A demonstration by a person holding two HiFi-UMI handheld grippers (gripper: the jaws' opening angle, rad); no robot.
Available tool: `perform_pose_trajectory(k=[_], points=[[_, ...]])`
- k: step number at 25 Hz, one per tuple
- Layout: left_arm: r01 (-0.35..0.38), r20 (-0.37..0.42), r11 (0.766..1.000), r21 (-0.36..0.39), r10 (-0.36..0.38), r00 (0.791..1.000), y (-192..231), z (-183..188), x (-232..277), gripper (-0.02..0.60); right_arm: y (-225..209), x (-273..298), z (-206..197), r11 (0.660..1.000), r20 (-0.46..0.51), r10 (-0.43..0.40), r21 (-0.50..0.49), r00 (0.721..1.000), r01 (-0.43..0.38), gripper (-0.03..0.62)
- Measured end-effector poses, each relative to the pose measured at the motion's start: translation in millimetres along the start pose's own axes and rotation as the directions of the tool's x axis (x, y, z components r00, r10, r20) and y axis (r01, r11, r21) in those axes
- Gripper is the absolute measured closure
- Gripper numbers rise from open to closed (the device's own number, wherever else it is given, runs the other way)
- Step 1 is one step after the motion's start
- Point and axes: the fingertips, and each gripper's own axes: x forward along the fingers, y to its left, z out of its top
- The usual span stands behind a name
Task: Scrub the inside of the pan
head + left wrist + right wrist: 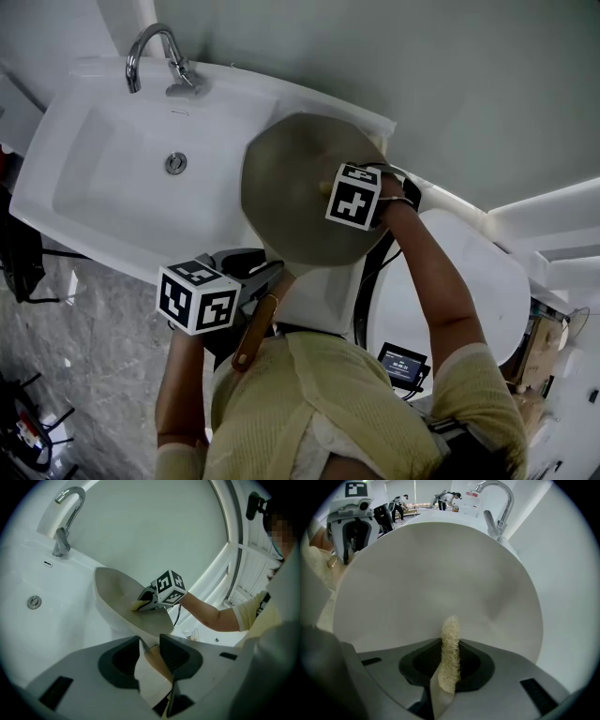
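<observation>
**right claw has scrubber on pan's inner face, left claw holds pan by the handle**

the pan [295, 183] is held up over the right end of the sink [89, 173], well right of the tap [150, 47]. it is tilted, so its open inside faces the person. its handle [157, 660] runs from the near rim down toward the person's body and into the left gripper [150, 641]. that claw is clamped narrow on the handle where the white neck meets the brown wood.

the right gripper [449, 660] is squeezed onto a strip of scrubber [451, 630], a tan, fibrous, loofah-like piece. the strip stands on edge and its long axis points straight out of the jaws at the pan. the pan face lies dead ahead of this claw and fills its view. the scrubber tip looks to be touching the surface, roughly mid-face, toward the right in the head view.

judgement: the right hand is the working one and the left only steadies the pan. strokes should run across the face with the tip kept on it.

pan look: round and shallow, with a matte pale grey-beige inside and a white outside. no dirt or suds can be made out.
</observation>
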Motion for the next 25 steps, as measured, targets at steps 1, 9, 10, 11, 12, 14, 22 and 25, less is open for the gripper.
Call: perform_pose_trajectory(k=[1,9,10,11,12,14,22,25], points=[[0.000,0.000,1.000,0.000,0.000,1.000,-0.2,0.0,0.0,0.403,4.1,-0.9,0.3,1.000,0.001,0.013,-0.006,1.000,-0.013,0.510],[-0.001,0.003,1.000,0.000,0.001,1.000,0.4,-0.8,0.5,0.403,40.8,-6.5,9.4,0.986,0.056,0.166,-0.036,0.985,-0.164,0.510],[-0.002,0.003,1.000,0.000,0.002,1.000,0.3,-0.7,0.4,0.403,44.5,-7.4,10.4,0.983,0.061,0.181,-0.041,0.982,-0.179,0.510],[-0.002,0.003,1.000,0.000,0.002,1.000,0.3,-0.4,0.2,0.403,47.5,-8.1,11.4,0.980,0.065,0.195,-0.046,0.979,-0.192,0.510],[-0.002,0.003,1.000,0.000,0.002,1.000,0.2,0.0,0.0,0.403,50.2,-8.7,12.2,0.978,0.068,0.206,-0.049,0.976,-0.203,0.510],[-0.003,0.004,1.000,-0.001,0.003,1.000,0.1,0.2,0.0,0.403,54.9,-8.9,12.6,0.974,0.073,0.226,-0.045,0.971,-0.223,0.510],[-0.008,0.004,1.000,0.004,0.008,1.000,0.2,-0.3,-0.2,0.402,79.6,-11.1,19.6,0.953,0.081,0.298,-0.084,0.951,-0.292,0.510],[-0.011,0.005,1.000,0.005,0.011,1.000,0.0,0.0,-0.2,0.403,91.9,-13.4,24.5,0.934,0.092,0.350,-0.102,0.932,-0.341,0.510]])
